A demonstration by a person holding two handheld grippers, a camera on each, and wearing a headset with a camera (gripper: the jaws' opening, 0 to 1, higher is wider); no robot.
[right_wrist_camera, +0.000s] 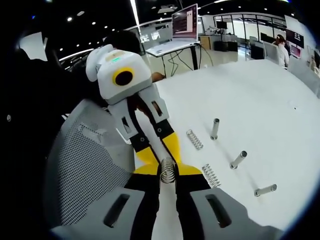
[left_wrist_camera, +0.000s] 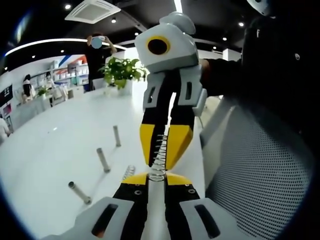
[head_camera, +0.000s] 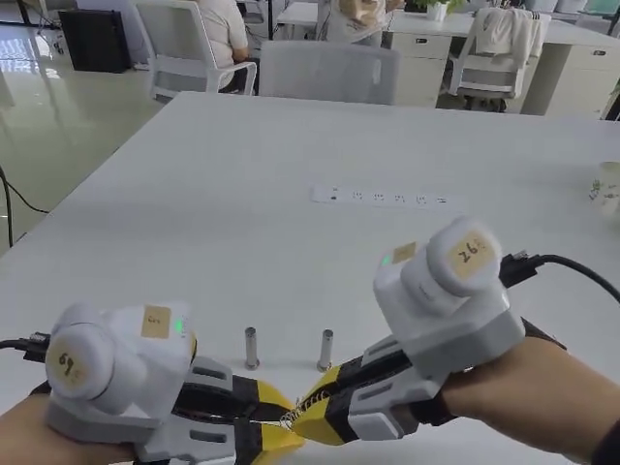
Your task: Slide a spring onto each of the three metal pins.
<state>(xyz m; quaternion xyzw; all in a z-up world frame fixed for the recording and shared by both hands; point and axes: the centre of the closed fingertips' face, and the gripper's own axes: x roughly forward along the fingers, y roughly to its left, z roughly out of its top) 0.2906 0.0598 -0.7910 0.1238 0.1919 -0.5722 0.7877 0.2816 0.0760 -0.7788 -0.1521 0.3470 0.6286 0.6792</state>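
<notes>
White table (head_camera: 291,165) in an open office, with chairs (head_camera: 329,70) and desks behind and a power strip (head_camera: 383,198) lying flat at mid-table. Low at the near edge, left gripper (head_camera: 274,418) and right gripper (head_camera: 302,414) tip to tip, with one spring (head_camera: 288,418) bridging them.

From the left gripper view: yellow-tipped left fingers (left_wrist_camera: 136,180) drawn in to a narrow slit and closed on the near end of the spring. Far end caught between the right fingers (left_wrist_camera: 147,142), which taper down onto it from above. From the right gripper view: same spring seen end-on as a round open coil, pinched right at the tips, with the left gripper's yellow fingers just behind it.

Long axis of the spring along the line from one gripper to the other, one end toward each, roughly level over the table and clear of its surface.

Three pins (right_wrist_camera: 215,128) standing upright in a row on the table, beyond the grippers, all bare metal. Two loose springs (right_wrist_camera: 194,139) lying flat on the table between the grippers and that row, near the pins but apart from them.
</notes>
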